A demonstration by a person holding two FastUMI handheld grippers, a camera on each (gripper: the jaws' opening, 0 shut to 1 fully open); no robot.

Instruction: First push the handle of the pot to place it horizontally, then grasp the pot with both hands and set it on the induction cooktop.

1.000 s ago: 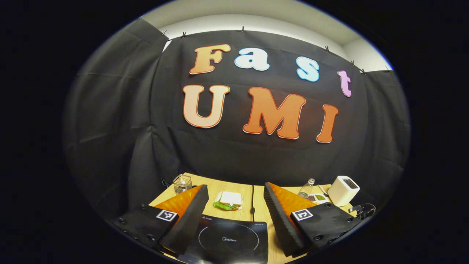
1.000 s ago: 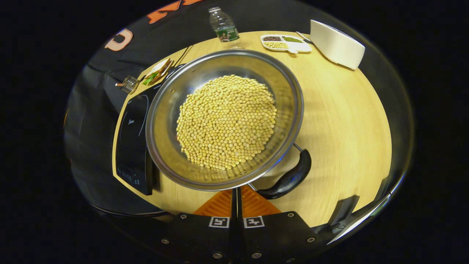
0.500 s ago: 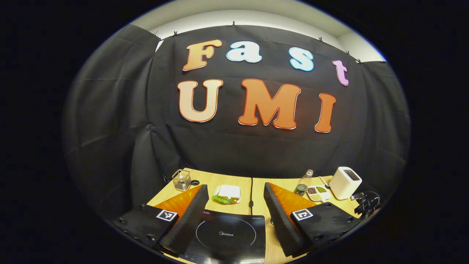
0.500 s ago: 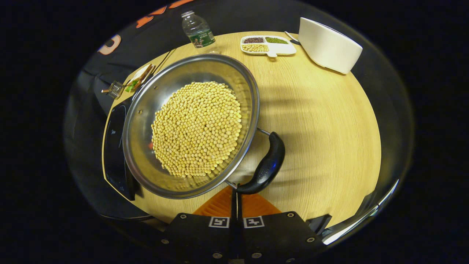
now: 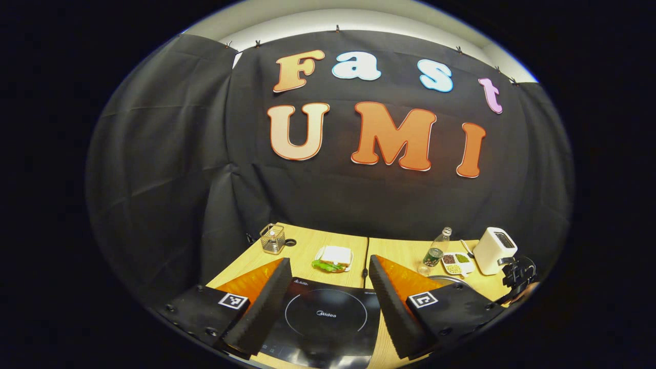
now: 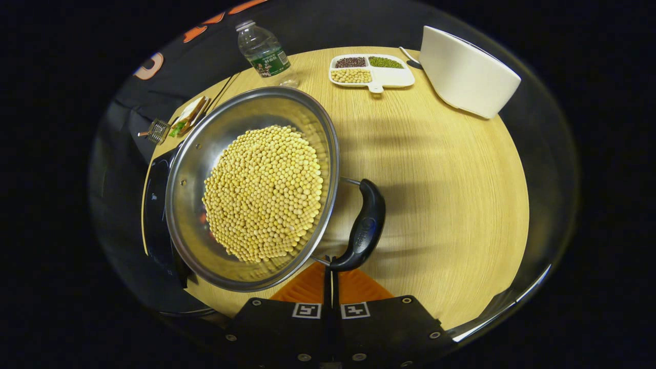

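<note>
- The pot (image 6: 251, 189), heaped with yellow beans (image 6: 264, 195), sits on the wooden surface (image 6: 441, 195) just beside the induction cooktop (image 6: 156, 205). Its rim overlaps the cooktop's near edge.
- The right gripper (image 6: 330, 274) has its fingers pressed together, tips at the lower end of the black handle (image 6: 364, 225). A push that glances off the curved handle could jolt the pot and spill beans.
- The left gripper (image 5: 328, 292) hangs with fingers wide apart above the cooktop (image 5: 325, 318), holding nothing.
- Hard to tell: whether the tips actually touch the handle; the pot's far handle is not clear.
</note>
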